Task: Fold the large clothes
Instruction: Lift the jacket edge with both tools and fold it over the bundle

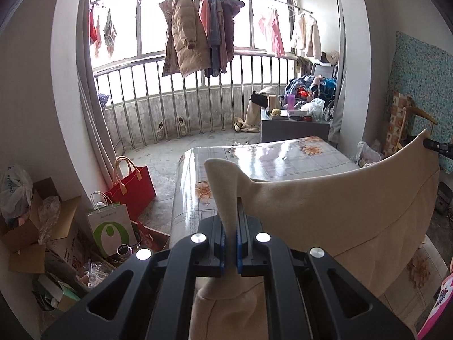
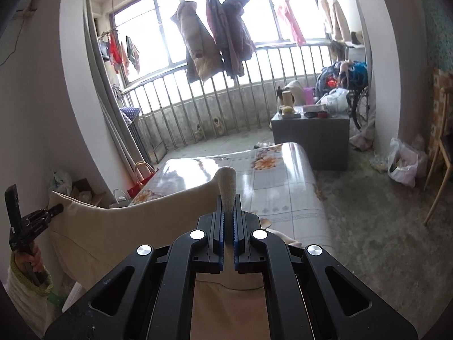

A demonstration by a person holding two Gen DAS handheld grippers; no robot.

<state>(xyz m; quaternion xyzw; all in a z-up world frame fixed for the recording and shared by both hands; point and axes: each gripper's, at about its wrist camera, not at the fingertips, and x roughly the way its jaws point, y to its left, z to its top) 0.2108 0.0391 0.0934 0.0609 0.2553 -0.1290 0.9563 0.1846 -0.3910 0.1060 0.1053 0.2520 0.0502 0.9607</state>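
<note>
nearest in each wrist view is one gripper clamped on cloth. the left gripper [image 1: 231,212] has its two blue-padded jaws pressed together on a corner of one beige garment [image 1: 339,206], and a flap of it pokes up past the tips. the right gripper [image 2: 228,212] pinches the other corner of the same garment [image 2: 127,221] in the same way, with a rolled nub of fabric standing above its jaws. the garment hangs stretched between the two grippers, its top edge sagging in a shallow curve and its body dropping below in front of the table edge. in the right wrist view the left gripper appears again at the far left, held by one hand [image 2: 31,260] in a pale sleeve with a green cuff.

behind the cloth lies one table [image 1: 283,155] under a glossy floral cover. left of it on the floor stand two bags: one red tote [image 1: 133,189] and one white paper bag [image 1: 111,229] with a green mark, beside cardboard boxes. farther back sits one grey cabinet [image 2: 314,138] loaded with small items. a metal railing [image 1: 181,107] runs across the balcony, with two shoes [image 1: 171,127] at its foot. coats [image 1: 198,34] hang on a rail before the window.
</note>
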